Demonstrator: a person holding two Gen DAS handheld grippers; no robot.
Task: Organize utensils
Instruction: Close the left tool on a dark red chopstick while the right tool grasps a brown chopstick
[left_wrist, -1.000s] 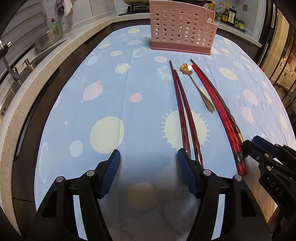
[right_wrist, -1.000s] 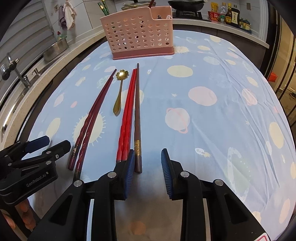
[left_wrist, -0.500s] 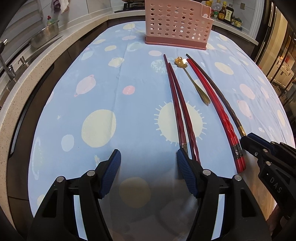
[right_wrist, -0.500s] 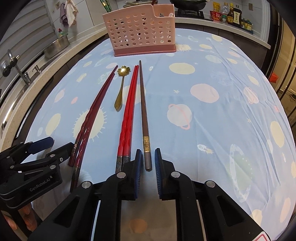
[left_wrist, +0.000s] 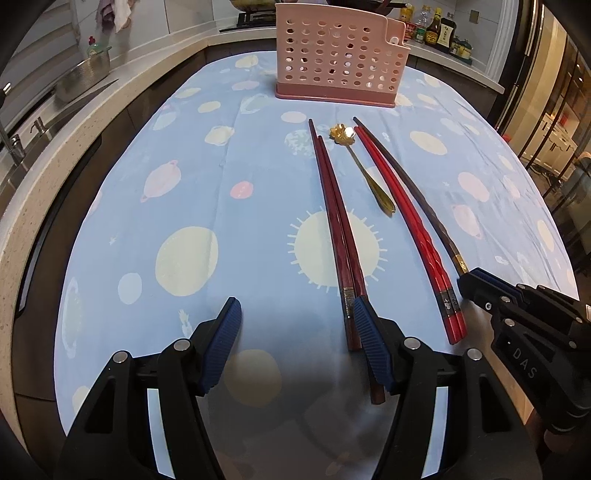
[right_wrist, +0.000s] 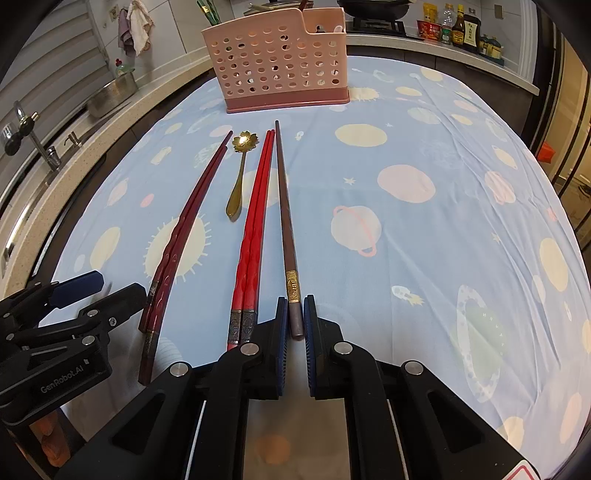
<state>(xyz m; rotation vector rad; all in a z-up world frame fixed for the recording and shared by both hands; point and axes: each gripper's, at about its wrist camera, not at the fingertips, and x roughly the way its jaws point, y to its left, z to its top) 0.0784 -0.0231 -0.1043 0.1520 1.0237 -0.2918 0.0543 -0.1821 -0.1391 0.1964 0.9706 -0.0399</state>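
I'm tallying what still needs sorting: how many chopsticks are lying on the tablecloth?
5. A dark red pair lies left of the gold spoon, a bright red pair right of it, and one brown chopstick sits between the right gripper pads.

Both wrist views look steeply down, close over the tablecloth (left_wrist: 192, 192); both share the pink holder (right_wrist: 277, 62).

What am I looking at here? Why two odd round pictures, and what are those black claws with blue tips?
Each claw is a hand-held gripper that a person carries, with a wide-angle camera looking along its fingers. One picture is from the left hand-held gripper, which is open and holds nothing. The other is from the right hand-held gripper, whose jaws have just been closing and now pinch the end of a brown chopstick. On the tablecloth lie dark red chopsticks, bright red chopsticks and a gold spoon. Behind stands a pink basket.
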